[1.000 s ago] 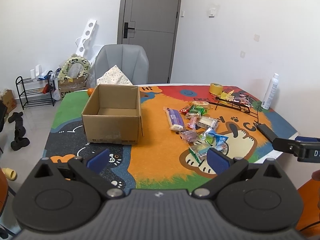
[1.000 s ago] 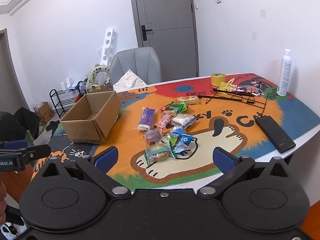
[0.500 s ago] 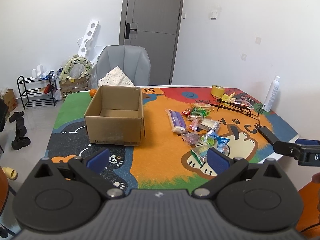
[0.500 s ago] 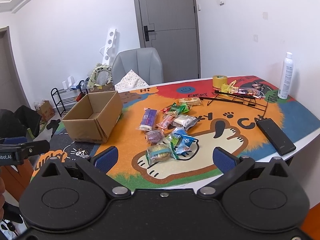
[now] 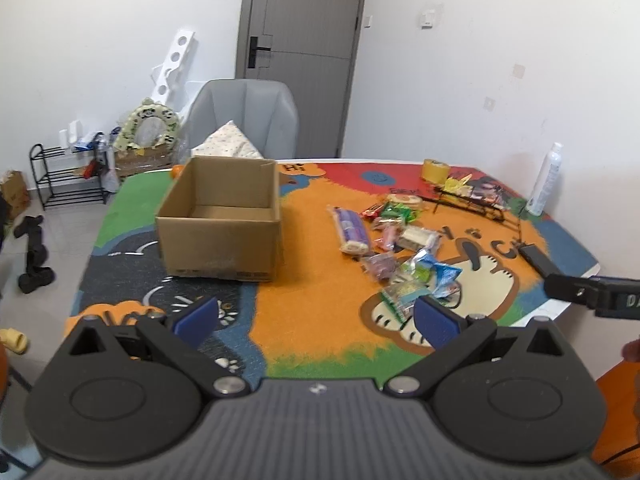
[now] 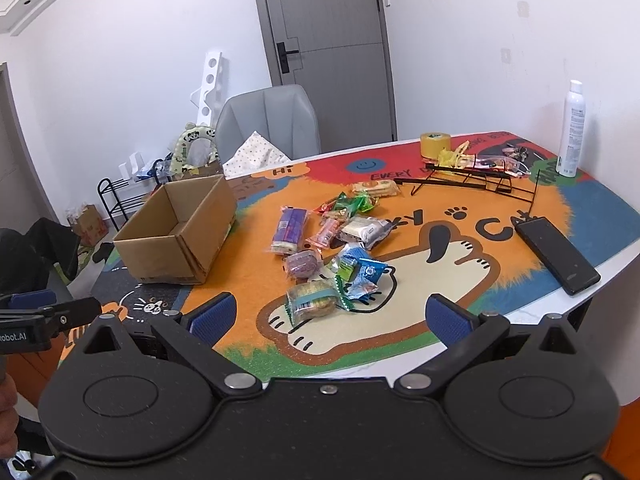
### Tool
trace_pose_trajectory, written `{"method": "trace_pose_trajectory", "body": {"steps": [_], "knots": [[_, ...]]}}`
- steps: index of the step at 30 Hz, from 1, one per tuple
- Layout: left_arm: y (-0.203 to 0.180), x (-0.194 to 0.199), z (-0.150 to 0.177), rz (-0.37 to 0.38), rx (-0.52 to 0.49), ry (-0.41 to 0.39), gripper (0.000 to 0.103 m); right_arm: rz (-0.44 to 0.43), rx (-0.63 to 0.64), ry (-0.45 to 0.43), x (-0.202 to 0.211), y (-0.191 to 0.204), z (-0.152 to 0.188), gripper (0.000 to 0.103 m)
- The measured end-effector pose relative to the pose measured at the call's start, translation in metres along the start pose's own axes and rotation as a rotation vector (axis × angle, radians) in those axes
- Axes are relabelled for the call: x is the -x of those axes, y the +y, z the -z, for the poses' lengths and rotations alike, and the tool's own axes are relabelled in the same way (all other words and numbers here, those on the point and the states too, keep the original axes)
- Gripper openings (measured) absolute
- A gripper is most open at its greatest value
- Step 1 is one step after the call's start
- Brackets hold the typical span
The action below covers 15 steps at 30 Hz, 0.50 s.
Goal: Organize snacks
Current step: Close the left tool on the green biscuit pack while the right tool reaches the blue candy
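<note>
An open, empty cardboard box (image 5: 220, 224) (image 6: 180, 236) stands on the left of the colourful table mat (image 5: 320, 280). Several wrapped snacks lie in a loose pile to its right: a purple pack (image 5: 352, 232) (image 6: 290, 230), a green-edged biscuit pack (image 5: 402, 296) (image 6: 312, 300), blue packets (image 6: 362, 274) and a white pack (image 6: 364, 230). My left gripper (image 5: 316, 318) is open and empty above the near table edge. My right gripper (image 6: 330, 316) is open and empty, just short of the biscuit pack.
A black phone (image 6: 556, 254) lies at the right edge. A black wire rack (image 6: 472, 180), a yellow tape roll (image 6: 435, 145) and a white spray bottle (image 6: 573, 128) stand at the back right. A grey chair (image 5: 244, 120) is behind the table.
Both grippers have drawn slightly up and back from the table, so the view shifted a little. Box and snacks have not moved. Both grippers stayed open.
</note>
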<state>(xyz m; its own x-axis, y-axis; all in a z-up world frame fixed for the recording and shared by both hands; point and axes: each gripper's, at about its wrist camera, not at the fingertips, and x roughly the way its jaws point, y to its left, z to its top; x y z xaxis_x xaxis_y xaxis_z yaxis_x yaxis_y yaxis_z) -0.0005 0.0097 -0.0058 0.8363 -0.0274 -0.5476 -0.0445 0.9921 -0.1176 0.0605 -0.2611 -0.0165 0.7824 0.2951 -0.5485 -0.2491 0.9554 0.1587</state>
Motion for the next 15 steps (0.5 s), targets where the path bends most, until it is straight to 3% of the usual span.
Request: {"method": "trace_pose_trajectory", "body": {"steps": [10,15], "knots": [[-0.010,-0.052,0.003,0.022,0.014,-0.026,0.102,-0.006,-0.081,-0.037,-0.041,-0.031,0.009,0.103],[-0.015,-0.081,0.003,0.064,0.021,-0.030,0.101,0.003,-0.096,-0.051,-0.067,-0.039,0.015,0.087]]}}
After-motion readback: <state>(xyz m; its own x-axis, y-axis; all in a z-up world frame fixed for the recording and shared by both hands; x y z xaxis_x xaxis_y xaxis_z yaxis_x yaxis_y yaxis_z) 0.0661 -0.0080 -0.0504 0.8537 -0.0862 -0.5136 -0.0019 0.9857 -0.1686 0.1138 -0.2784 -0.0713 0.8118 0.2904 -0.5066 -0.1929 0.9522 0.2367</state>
